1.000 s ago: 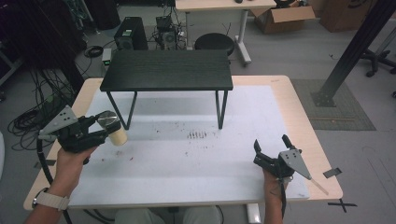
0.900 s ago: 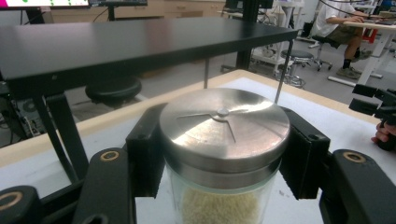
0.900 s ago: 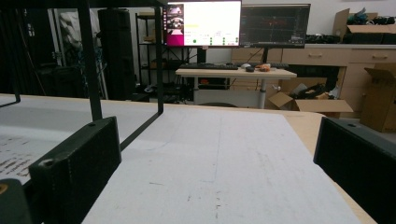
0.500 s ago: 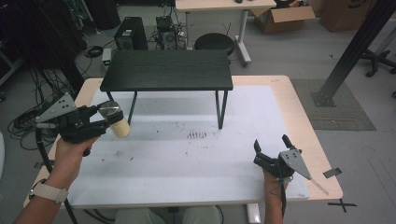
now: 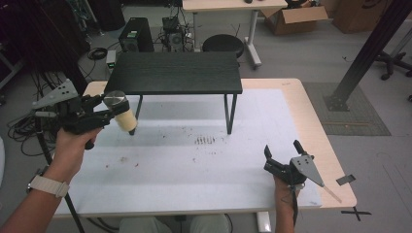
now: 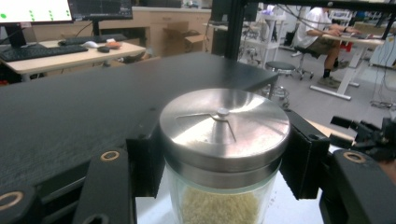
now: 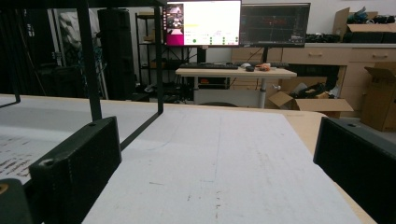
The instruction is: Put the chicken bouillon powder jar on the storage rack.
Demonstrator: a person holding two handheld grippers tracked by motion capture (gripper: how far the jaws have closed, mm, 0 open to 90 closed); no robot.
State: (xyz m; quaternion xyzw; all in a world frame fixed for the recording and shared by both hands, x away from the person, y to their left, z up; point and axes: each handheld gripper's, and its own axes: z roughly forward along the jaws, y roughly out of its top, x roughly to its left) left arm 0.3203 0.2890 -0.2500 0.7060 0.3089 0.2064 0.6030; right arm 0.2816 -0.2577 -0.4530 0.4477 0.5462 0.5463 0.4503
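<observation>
A glass jar [image 5: 122, 112] with a round steel lid [image 6: 224, 123] and pale grains inside hangs in the air at the table's left, tilted a little. My left gripper [image 5: 115, 112] is shut on it, the black pads [image 6: 303, 158] pressing just under the lid on both sides. The jar is level with the left end of a small black shelf table [image 5: 175, 73], whose dark top [image 6: 93, 107] spreads behind the lid. My right gripper [image 5: 282, 151] rests low at the table's front right, jaws wide apart, with only bare white mat [image 7: 219, 172] between them.
The shelf table's thin black legs [image 5: 228, 114] stand on the white mat [image 5: 194, 160], with a patch of small dark marks [image 5: 205, 141] in front. Beyond the table are a stool [image 5: 222, 44], desks, cartons and a black post [image 5: 362, 53] at right.
My left hand has lifted the jar and carried it up toward the shelf table's left end. The right gripper has stayed where it was.
</observation>
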